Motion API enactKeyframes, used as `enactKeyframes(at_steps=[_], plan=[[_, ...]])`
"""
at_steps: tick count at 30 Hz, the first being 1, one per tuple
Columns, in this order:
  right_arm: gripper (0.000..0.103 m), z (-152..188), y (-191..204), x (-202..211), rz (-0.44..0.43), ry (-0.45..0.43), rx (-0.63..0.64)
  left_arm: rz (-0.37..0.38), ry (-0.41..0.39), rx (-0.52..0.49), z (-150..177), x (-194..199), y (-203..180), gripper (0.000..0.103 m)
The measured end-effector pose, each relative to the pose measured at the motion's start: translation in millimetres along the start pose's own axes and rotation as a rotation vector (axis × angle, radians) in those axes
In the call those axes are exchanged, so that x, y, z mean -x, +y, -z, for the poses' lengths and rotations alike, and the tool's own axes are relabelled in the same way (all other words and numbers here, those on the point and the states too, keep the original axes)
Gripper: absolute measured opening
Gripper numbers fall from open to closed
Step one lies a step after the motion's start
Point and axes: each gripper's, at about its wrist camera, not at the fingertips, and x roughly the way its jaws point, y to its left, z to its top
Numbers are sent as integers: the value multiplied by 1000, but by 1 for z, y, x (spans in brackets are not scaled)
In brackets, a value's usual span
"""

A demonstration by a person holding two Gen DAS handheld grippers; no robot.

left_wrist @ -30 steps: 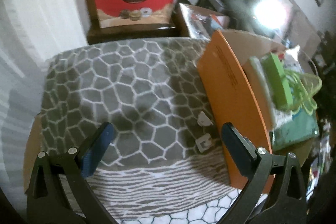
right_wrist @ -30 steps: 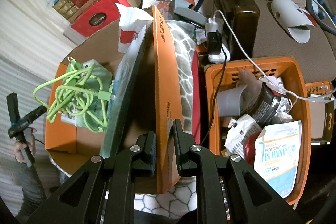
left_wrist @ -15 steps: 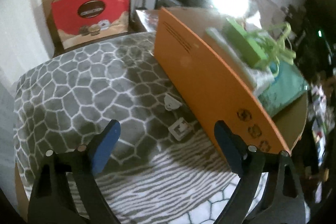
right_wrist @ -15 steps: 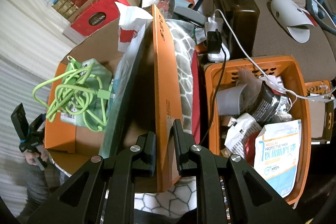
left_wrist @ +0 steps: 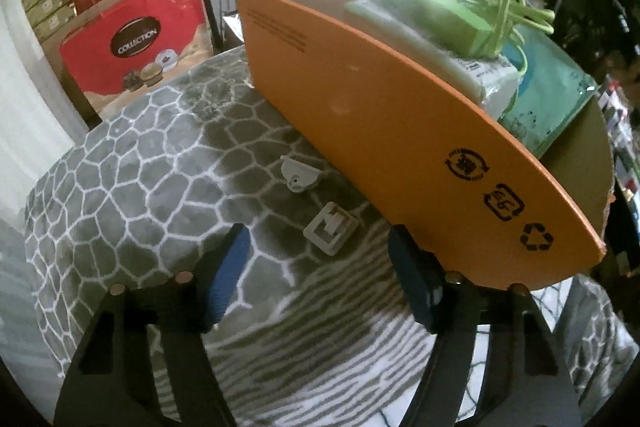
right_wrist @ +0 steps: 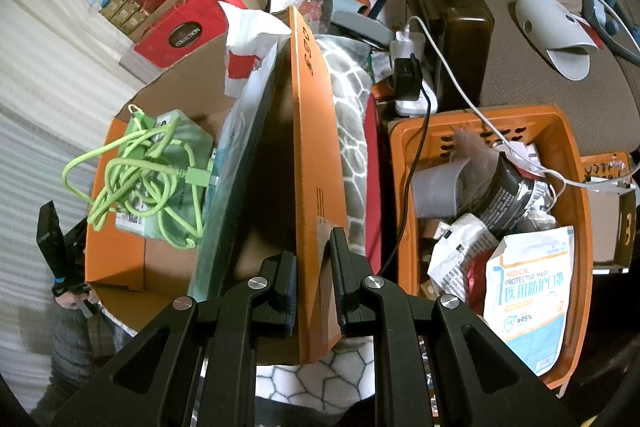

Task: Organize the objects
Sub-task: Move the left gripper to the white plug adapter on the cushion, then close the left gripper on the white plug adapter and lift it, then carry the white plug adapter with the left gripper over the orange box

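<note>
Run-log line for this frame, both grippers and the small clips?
left gripper: closing, nothing held, above patterned blanket | white clips: on blanket beside box | right gripper: shut on orange box flap

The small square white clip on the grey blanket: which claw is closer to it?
Left. The left claw hovers just short of the square white clip, jaws closing with nothing between them. The right claw is clamped on the orange box flap, away from it.
</note>
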Motion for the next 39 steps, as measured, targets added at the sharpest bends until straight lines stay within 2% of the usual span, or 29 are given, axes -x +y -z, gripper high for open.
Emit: enactKeyframes(at_steps=[3, 5, 6, 7, 12, 15, 16, 23, 30, 35, 39], plan=[[14, 1, 0, 0, 0, 0, -1, -20, 10, -22, -1, -6, -1, 63], [14, 1, 0, 0, 1, 0, 0, -25, 14, -34, -2, -10, 0, 52], [14, 1, 0, 0, 0, 0, -1, -23, 20, -38, -2, -11, 0, 38], [14, 1, 0, 0, 0, 0, -1, -20, 29, -38, -2, -13, 0, 32], [13, 2, 0, 0, 1, -1, 0, 6, 14, -15, -1, -7, 3, 23], [13, 3, 0, 0, 1, -1, -1, 20, 4, -14, 0, 0, 4, 22], [13, 2, 0, 0, 1, -1, -1, 26, -3, -14, 0, 3, 3, 17], [13, 2, 0, 0, 1, 0, 0, 55, -44, 23, -2, 23, 5, 17], [14, 2, 0, 0, 0, -1, -1, 54, -151, 105, -12, 69, 16, 17], [14, 2, 1, 1, 0, -1, -2, 67, -201, 91, -28, 95, 7, 17], [14, 3, 0, 1, 2, 0, -1, 93, -211, 48, -37, 106, -12, 17]])
